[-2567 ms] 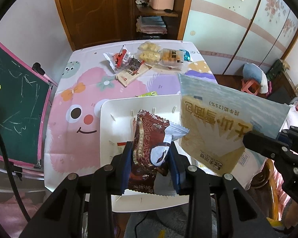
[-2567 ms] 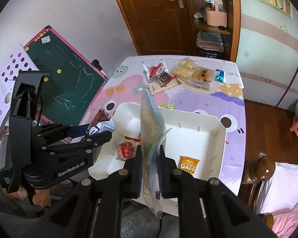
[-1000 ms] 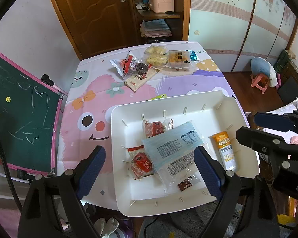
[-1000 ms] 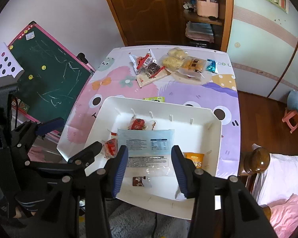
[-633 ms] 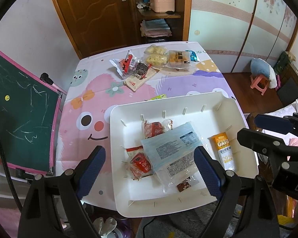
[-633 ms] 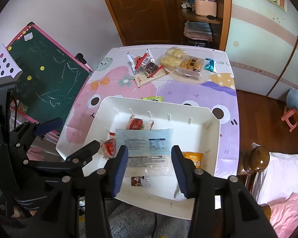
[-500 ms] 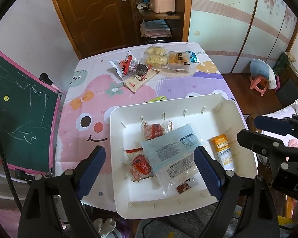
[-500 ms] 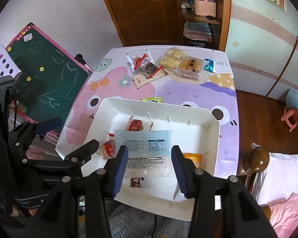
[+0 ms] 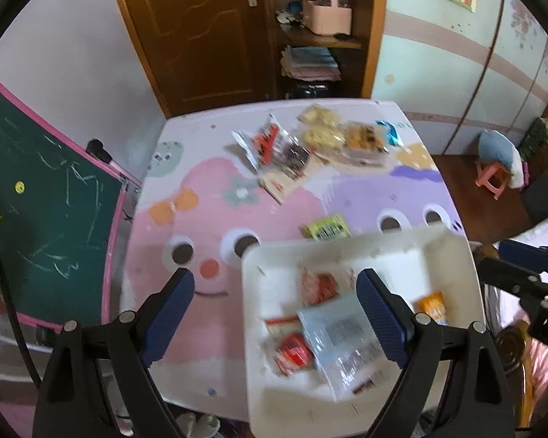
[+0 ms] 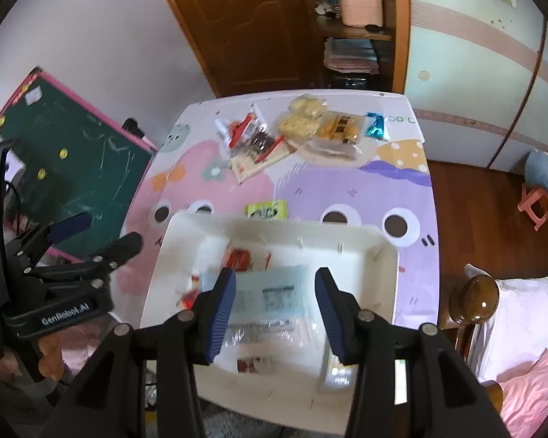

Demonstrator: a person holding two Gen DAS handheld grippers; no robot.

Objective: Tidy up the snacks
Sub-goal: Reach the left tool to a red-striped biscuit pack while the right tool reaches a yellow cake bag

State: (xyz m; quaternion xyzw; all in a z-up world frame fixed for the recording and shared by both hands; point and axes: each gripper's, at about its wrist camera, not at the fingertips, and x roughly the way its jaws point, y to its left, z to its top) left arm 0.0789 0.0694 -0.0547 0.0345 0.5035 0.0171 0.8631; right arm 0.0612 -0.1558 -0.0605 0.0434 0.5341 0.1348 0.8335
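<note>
Left wrist view shows the left gripper (image 9: 274, 303) with its jaws wide apart and nothing between them, hovering above the desk (image 9: 215, 197) near its front edge. Right wrist view shows the right gripper (image 10: 276, 303) likewise with jaws apart and empty, above the white tray (image 10: 383, 252).

Both views are motion-blurred, so the step in hand is probably a reach toward the loose snacks at the far end, at about 12 o'clock from the tray. To do it well, each gripper should pick one packet at the edge of the pile, come down with jaws straddling its short side, and close on a sealed edge rather than on the crushable biscuits. The lime-green packet (image 10: 266, 208), lying alone just beyond the tray's far rim, looks the easiest first pick.

Counted left to right in the right wrist view, the tray holds two red wrapped sweets, one large pale-blue bag (image 10: 270, 295), one small dark packet at 6 o'clock and one orange oat bar, largely hidden behind the right jaw. The far pile (image 10: 296, 131) holds roughly three red-and-dark packets, three yellow biscuit packs and one blue foil sweet (image 10: 375, 126); overlap and blur make these counts uncertain.
</note>
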